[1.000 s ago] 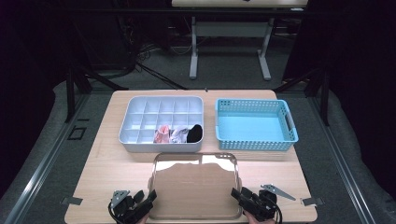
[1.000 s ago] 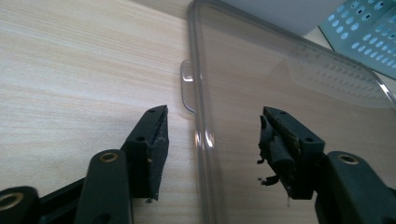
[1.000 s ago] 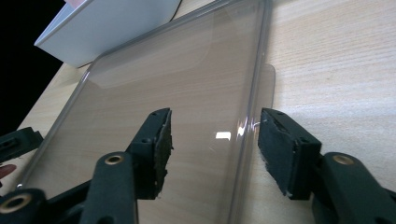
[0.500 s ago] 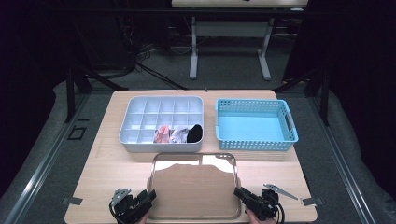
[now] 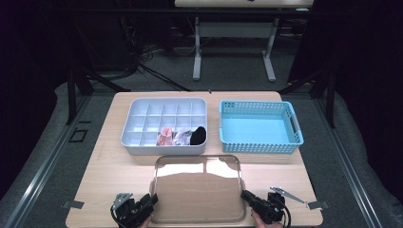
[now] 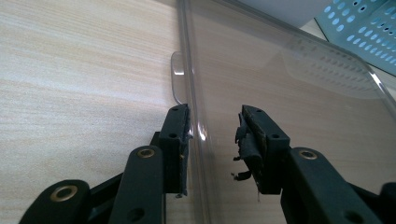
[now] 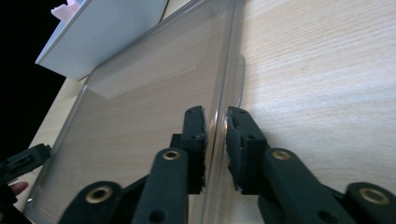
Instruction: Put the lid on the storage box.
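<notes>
The clear tray [image 5: 198, 187] lies flat on the desk [image 5: 100, 166], in the lower middle of the high view. Its long sides run left to right there, and you have one claw at each short end.

Your left claw [image 5: 151, 203] is at the lower left of the tray. In the left gripper view its jaws have just been closing with the tray's rim [image 6: 198, 126] between them. One pad looks like it touches the rim, and the other pad is not there yet.

Your right claw [image 5: 246, 196] is at the lower right. Its jaws have just been closing too, and they sit very close on both sides of the rim [image 7: 215, 126], nearly pinching it.

Both ends are equally near, so I think you need both claws tight before you lift, and the left one has farther to go.
</notes>
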### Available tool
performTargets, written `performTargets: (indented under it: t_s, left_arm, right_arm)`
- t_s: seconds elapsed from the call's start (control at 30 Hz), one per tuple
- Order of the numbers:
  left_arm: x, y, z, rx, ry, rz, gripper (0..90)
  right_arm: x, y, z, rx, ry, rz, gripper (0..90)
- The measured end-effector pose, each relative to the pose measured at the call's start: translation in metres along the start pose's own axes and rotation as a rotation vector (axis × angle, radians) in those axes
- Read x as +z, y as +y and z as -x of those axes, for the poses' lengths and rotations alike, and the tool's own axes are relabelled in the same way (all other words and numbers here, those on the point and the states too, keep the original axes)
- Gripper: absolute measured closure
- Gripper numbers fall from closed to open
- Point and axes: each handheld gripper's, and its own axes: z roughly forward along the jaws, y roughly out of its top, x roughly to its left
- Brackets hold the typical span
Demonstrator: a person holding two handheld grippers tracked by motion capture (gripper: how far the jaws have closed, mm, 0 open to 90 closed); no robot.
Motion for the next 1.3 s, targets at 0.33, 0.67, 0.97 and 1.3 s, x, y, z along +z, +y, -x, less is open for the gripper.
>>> performTargets:
  t_s: [0.33, 0.67, 0.97, 1.3]
  left_arm:
    - [0.0, 0.005, -0.006, -0.015, -0.029, -0.034, 65.4]
    - [0.001, 0.007, -0.008, -0.046, -0.055, -0.048, 67.4]
    - [-0.002, 0.004, -0.013, -0.036, -0.083, -0.04, 70.1]
    - [-0.003, -0.001, -0.014, -0.03, -0.095, -0.018, 70.3]
  right_arm:
    - [0.0, 0.001, 0.001, -0.004, 0.002, -0.007, 78.8]
    - [0.0, 0.0, -0.001, -0.01, -0.004, 0.001, 78.7]
    - [-0.001, -0.002, 0.002, -0.012, 0.014, 0.018, 79.1]
    - [-0.003, -0.003, 0.003, -0.032, 0.02, 0.021, 79.2]
